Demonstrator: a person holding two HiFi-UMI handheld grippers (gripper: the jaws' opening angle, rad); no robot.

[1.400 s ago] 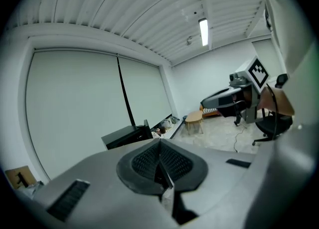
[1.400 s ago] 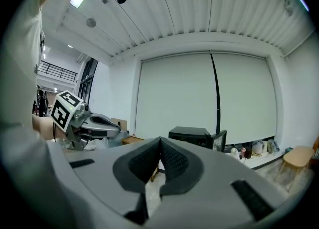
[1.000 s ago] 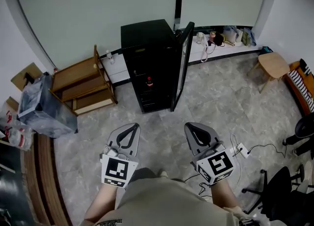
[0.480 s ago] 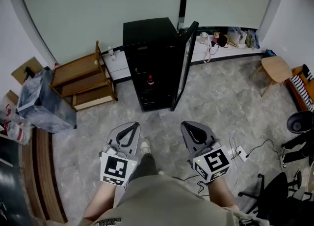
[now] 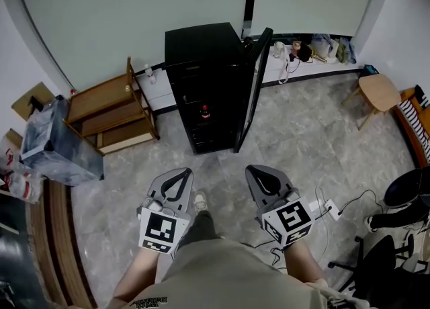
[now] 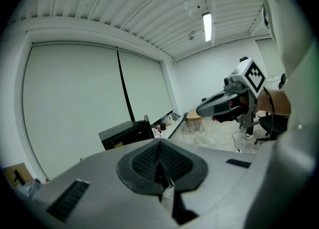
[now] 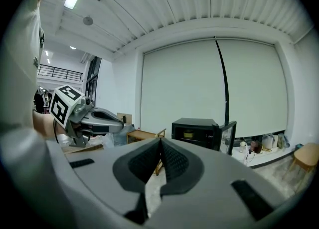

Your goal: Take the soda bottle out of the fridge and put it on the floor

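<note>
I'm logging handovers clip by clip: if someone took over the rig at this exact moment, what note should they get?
Left gripper: shut, empty, held low in front of the person.
Right gripper: shut, empty, level with the left one.
Soda bottle: on a shelf inside the black fridge, red cap showing. Both grippers are well short of it.
Fridge door: open.
Done: door open, nothing else.
Left: step up to the fridge, open a gripper, grasp the bottle, lift it out and stand it on the floor.
</note>
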